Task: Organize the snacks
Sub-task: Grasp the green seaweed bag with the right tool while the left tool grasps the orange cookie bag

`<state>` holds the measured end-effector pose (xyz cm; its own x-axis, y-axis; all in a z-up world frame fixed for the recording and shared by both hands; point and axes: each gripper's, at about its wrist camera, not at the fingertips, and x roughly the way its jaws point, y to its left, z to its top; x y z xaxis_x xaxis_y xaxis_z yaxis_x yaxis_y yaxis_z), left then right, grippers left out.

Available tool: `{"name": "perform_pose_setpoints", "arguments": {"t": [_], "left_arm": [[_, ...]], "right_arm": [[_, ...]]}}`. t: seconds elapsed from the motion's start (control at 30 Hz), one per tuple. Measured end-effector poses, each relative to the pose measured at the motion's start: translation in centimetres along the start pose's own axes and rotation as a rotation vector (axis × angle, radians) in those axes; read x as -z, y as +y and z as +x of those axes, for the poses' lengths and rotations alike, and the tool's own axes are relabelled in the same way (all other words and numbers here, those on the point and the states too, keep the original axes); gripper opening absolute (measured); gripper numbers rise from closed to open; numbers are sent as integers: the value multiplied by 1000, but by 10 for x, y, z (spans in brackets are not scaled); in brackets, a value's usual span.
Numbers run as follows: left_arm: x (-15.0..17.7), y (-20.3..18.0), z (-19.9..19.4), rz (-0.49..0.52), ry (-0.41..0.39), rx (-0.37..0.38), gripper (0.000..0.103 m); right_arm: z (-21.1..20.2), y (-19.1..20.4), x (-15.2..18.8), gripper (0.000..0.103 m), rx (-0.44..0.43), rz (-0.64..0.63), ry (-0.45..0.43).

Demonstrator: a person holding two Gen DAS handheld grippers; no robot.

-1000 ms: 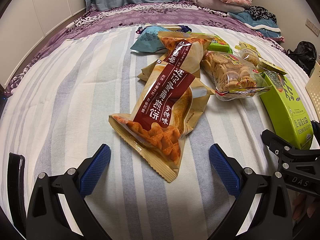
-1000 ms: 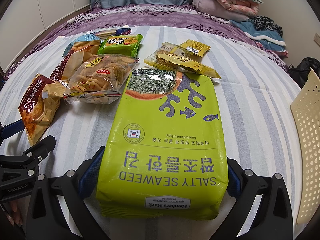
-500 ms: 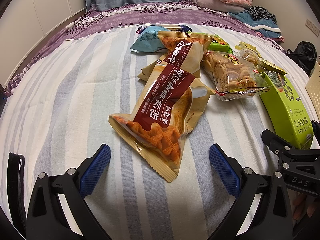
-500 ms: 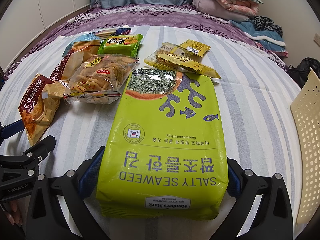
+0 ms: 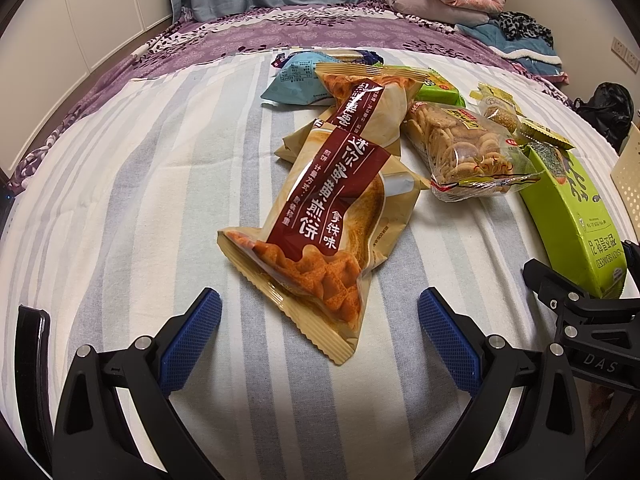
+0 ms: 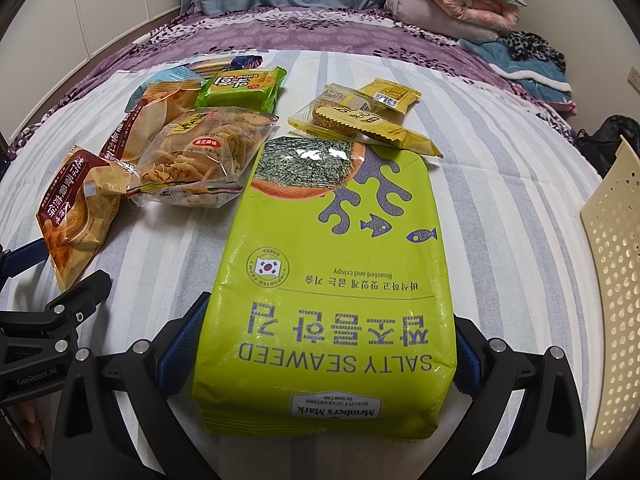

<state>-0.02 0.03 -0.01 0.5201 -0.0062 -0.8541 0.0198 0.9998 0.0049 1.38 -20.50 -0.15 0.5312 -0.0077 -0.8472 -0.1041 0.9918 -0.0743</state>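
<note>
A big green seaweed pack (image 6: 332,280) lies flat on the striped bed, its near end between the fingers of my right gripper (image 6: 326,356); the jaws stand wide on either side of it, and contact is hard to judge. The pack also shows in the left wrist view (image 5: 576,216). My left gripper (image 5: 320,340) is open and empty, just short of a tan and red egg-roll bag (image 5: 332,224). Behind it lie a second tan bag (image 5: 372,108), a clear biscuit bag (image 5: 464,148), a blue bag (image 5: 300,80), a green cracker pack (image 6: 244,88) and yellow sachets (image 6: 368,116).
A cream perforated basket (image 6: 616,280) stands at the right edge of the bed. Folded clothes (image 6: 464,4) are piled at the back right, with a purple quilt (image 6: 304,32) across the far side. A black bag (image 5: 608,112) sits off the bed's right side.
</note>
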Motion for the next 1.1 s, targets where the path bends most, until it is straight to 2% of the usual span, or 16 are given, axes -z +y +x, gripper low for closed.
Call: {"name": "perform_pose_setpoints", "arguments": {"t": [0.47,0.73,0.9,1.1], "left_arm": [[1,0,-1,0,-5,0,101],[4,-4,-13,20,-2,-5,101],[6,-4,-31,40,-30,10,101],[1,10,-48,0,-50,35,101]], "right_arm": [[-5,0,2,98,3,5,-6],[-24,-16,13,98,-54,37,-32],[-44,-28,14,98,-98,45,-73],[-56,-37,9,98,-125,70,-92]]}}
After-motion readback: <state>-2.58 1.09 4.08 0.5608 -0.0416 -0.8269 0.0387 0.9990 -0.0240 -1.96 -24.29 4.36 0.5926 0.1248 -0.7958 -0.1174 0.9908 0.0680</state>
